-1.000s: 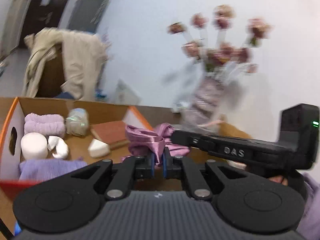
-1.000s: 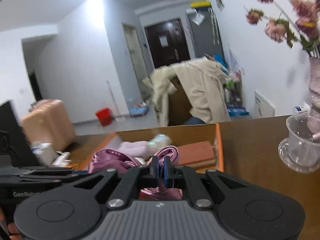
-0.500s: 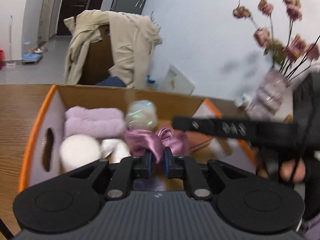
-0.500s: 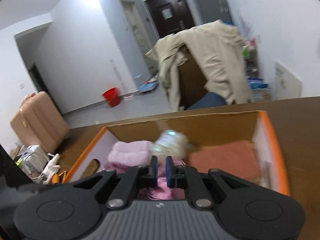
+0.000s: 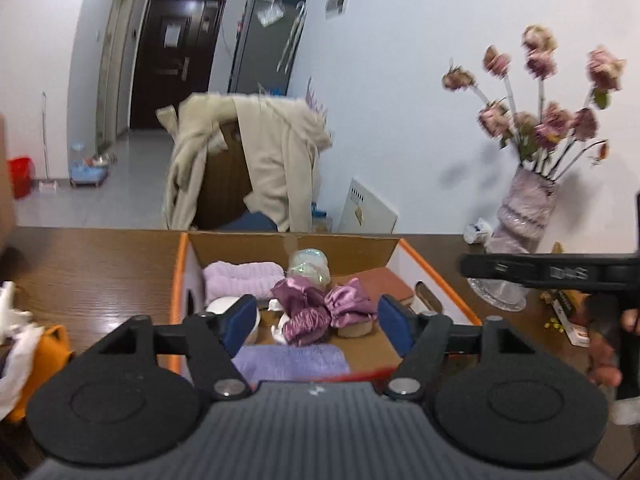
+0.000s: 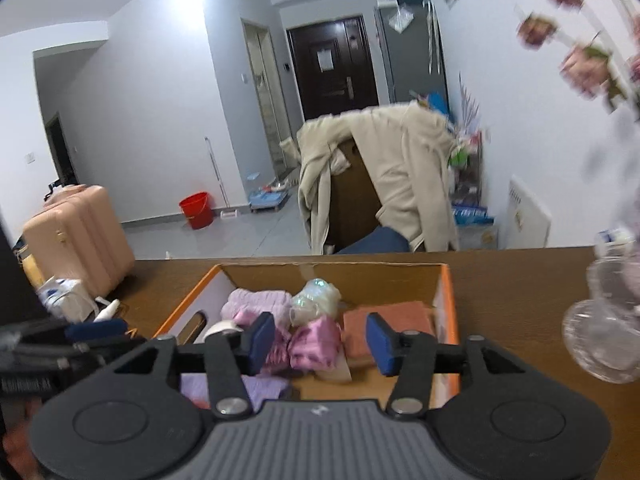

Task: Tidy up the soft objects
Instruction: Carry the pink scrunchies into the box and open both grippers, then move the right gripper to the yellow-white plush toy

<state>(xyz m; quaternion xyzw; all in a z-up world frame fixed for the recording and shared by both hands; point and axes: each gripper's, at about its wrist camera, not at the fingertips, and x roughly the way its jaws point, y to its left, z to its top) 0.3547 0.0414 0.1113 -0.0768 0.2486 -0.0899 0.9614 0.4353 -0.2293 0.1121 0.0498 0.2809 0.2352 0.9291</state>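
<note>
The left gripper (image 5: 318,322) has its fingers (image 5: 242,322) spread wide apart, holding nothing. Seen between them, a crumpled pink satin cloth (image 5: 320,308) lies in the middle of the box (image 5: 436,276), free of both pads. The right gripper (image 6: 320,344) also has its fingers (image 6: 380,344) wide apart and empty; the same cloth (image 6: 310,344) shows between them, down in the box (image 6: 450,300).

Around the cloth in the box: a lilac towel (image 5: 290,360) at the near edge, a white roll (image 5: 224,306) to the left, a folded pale-purple towel (image 5: 242,278) at the back left, an iridescent ball (image 5: 310,266) just behind the cloth, and a rust-coloured folded cloth (image 5: 384,284) at the back right. In the right view the rust cloth (image 6: 394,318) sits against the box's right wall.

The box stands on a dark wooden tabletop (image 5: 92,268). To its right are a clear glass dish (image 5: 496,292) and a vase (image 5: 524,216) of dried pink flowers (image 5: 552,120); in the left view the right gripper's body reaches in from that side. At the left edge of the tabletop lies an orange-and-white bundle (image 5: 28,352), too blurred to make out. Beyond the tabletop a beige coat (image 5: 276,156) hangs over a chair, with a red bucket (image 6: 196,210) and a pink suitcase (image 6: 80,236) on the floor.
</note>
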